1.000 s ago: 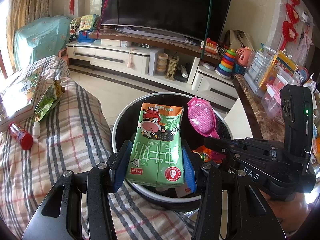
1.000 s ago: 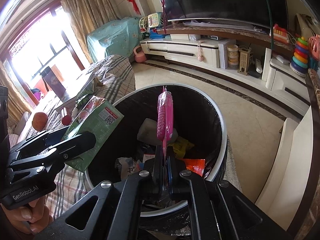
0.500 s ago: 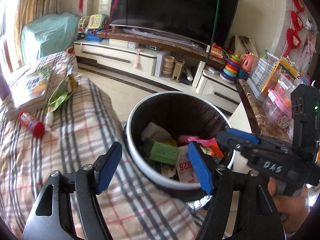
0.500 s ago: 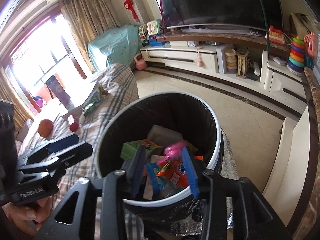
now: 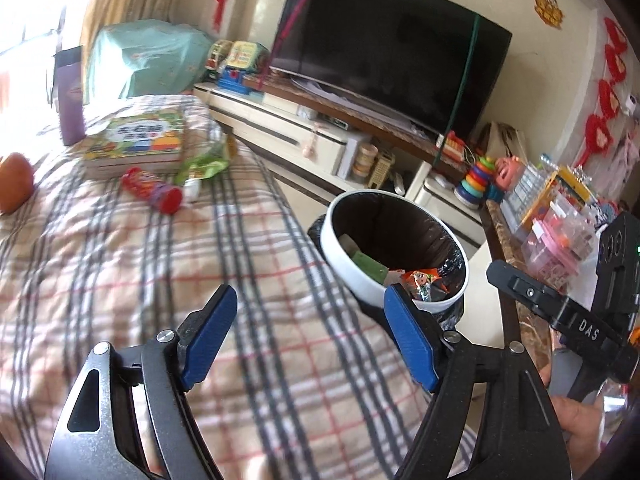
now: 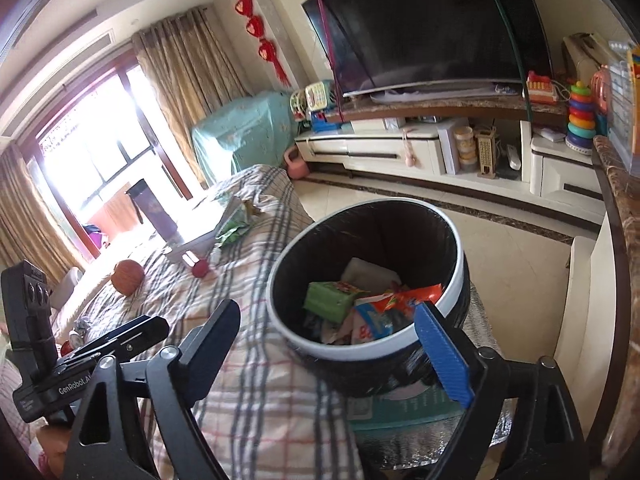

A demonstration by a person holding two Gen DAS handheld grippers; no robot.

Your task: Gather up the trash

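A round bin with a white rim and black liner stands beside the plaid-covered surface. Inside lie a green carton, orange wrappers and other trash. My left gripper is open and empty above the plaid cloth, left of the bin. My right gripper is open and empty, just in front of the bin's near rim. A green wrapper and a red tube lie on the cloth near a book.
A book, an orange ball and a dark purple cup lie far on the cloth. A TV on a low cabinet stands behind. A marble counter with toys runs on the right.
Both grippers opened and dropped the green carton and the pink item into the bin. Both then pulled back; the left one swung left over the cloth.
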